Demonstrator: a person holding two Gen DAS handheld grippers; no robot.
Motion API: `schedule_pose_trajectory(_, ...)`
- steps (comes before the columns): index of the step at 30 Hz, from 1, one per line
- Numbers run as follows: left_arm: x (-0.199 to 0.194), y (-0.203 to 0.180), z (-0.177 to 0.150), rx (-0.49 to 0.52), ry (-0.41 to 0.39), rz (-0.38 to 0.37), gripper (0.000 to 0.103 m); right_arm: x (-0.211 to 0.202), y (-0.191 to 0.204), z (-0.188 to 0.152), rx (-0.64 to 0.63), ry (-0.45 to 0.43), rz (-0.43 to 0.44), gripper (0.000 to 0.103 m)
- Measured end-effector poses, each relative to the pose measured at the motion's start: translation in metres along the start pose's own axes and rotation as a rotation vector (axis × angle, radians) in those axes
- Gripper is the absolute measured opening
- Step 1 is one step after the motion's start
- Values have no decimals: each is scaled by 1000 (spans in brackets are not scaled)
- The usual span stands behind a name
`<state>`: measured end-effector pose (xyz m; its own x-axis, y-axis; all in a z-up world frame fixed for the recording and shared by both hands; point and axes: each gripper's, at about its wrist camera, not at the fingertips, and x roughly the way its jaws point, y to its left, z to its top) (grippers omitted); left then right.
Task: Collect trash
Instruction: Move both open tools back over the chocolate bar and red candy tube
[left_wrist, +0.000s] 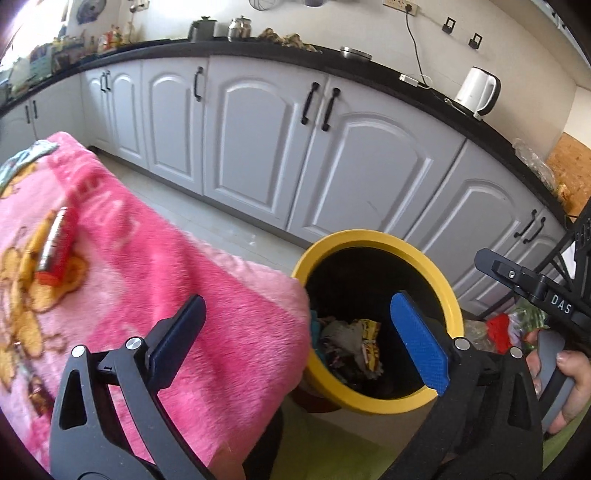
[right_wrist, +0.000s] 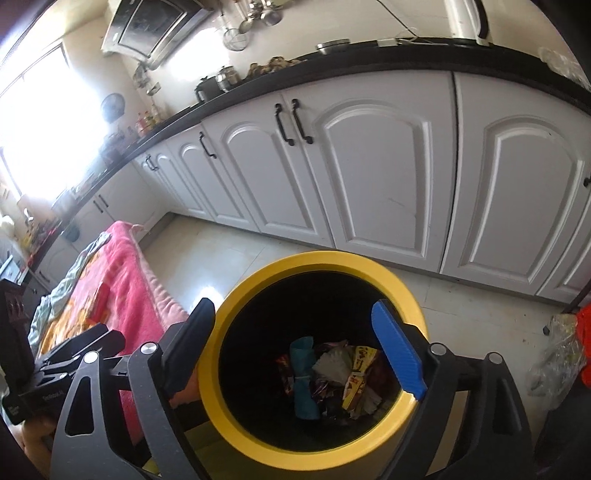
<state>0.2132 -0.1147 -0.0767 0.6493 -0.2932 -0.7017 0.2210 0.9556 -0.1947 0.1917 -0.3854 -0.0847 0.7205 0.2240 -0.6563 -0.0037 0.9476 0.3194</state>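
Observation:
A yellow-rimmed black bin (right_wrist: 321, 264) stands on the floor beside a pink blanket (left_wrist: 147, 258). It holds several wrappers (right_wrist: 332, 376), also seen in the left wrist view (left_wrist: 354, 343). My right gripper (right_wrist: 295, 339) is open and empty, directly above the bin mouth. My left gripper (left_wrist: 295, 332) is open and empty, over the blanket's edge and the bin's (left_wrist: 376, 240) left rim. A red and silver wrapper (left_wrist: 55, 243) lies on the blanket, far left; it shows small in the right wrist view (right_wrist: 99, 302).
White kitchen cabinets (left_wrist: 258, 147) under a black counter run behind the bin. A white kettle (left_wrist: 480, 92) stands on the counter. Plastic bags (right_wrist: 557, 350) lie on the floor to the right of the bin. The right gripper's body (left_wrist: 535, 288) shows at right.

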Motion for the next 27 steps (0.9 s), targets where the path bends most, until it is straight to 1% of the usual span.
schedule_pose_trajectory(11, -29, 20, -6, -24, -40, 48, 92, -13, 42, -4, -118, -16, 32, 90)
schedule_pose_trajectory(18, -42, 35, -12, -50, -51, 76, 92, -16, 71, -8, -200, -10, 74, 90)
schedule_pose_trajectory(27, -54, 63, -20, -103, -63, 109, 92, -20, 103, -8, -258, -4, 128, 90)
